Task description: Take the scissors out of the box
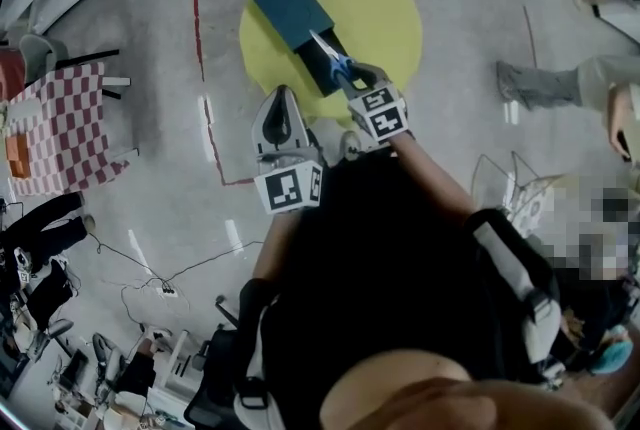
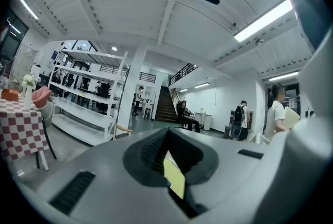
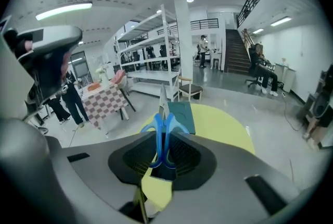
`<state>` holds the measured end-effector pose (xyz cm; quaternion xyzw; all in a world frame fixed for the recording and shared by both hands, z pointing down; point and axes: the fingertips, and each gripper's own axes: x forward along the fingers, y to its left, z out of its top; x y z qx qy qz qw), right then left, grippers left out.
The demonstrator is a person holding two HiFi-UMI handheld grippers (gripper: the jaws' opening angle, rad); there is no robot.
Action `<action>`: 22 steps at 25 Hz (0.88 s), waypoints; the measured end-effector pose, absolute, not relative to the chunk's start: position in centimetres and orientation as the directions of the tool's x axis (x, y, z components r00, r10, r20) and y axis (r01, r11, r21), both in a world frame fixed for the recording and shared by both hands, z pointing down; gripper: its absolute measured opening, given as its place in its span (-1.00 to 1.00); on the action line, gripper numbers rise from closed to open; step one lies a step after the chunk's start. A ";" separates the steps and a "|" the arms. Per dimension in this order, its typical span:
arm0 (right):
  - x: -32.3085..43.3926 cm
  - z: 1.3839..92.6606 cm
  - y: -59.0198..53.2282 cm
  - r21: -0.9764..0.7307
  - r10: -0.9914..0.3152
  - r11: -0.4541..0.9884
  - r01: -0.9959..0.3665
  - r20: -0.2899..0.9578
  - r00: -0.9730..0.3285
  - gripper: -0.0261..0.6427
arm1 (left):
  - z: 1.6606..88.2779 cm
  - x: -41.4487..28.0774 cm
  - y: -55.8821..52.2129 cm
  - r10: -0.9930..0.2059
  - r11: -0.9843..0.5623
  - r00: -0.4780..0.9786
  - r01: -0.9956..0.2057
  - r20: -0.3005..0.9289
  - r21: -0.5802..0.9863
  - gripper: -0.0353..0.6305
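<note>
A dark teal box (image 1: 288, 8) lies open on the round yellow table (image 1: 385, 3). My right gripper (image 1: 358, 78) is shut on the blue handles of the scissors (image 1: 338, 66), whose blades point toward the box mouth. In the right gripper view the scissors (image 3: 160, 137) stand between the jaws, above the box (image 3: 182, 113) and the table (image 3: 221, 126). My left gripper (image 1: 283, 98) hangs left of the right one, beside the table's near edge, with its tips together and nothing in it. In its own view the left gripper (image 2: 167, 132) points out level into the room.
A table with a red checked cloth (image 1: 55, 128) stands at the left, and a red line (image 1: 197, 13) runs across the floor beside the yellow table. A person's legs (image 1: 560, 83) show at the right. White shelving (image 3: 151, 69) lines the far side.
</note>
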<state>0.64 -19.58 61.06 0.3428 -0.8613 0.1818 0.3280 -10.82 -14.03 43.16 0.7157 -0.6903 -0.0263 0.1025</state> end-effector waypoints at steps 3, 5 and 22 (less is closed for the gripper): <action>0.9 59.0 -19.0 -0.107 -0.506 0.691 -0.715 0.635 -0.583 -0.68 | 42.9 -10.3 -13.8 -0.994 -0.020 0.040 -0.980 0.099 0.200 -0.91; 1.0 57.4 -18.8 -0.114 -0.531 0.687 -0.717 0.595 -0.604 -0.68 | 42.8 -10.3 -13.7 -0.994 -0.022 0.042 -0.981 0.098 0.195 -0.91; 3.7 48.3 -17.2 -0.102 -0.658 0.697 -0.710 0.303 -0.689 -0.68 | 43.6 -8.5 -13.4 -0.992 -0.049 0.064 -0.989 0.107 0.140 -0.91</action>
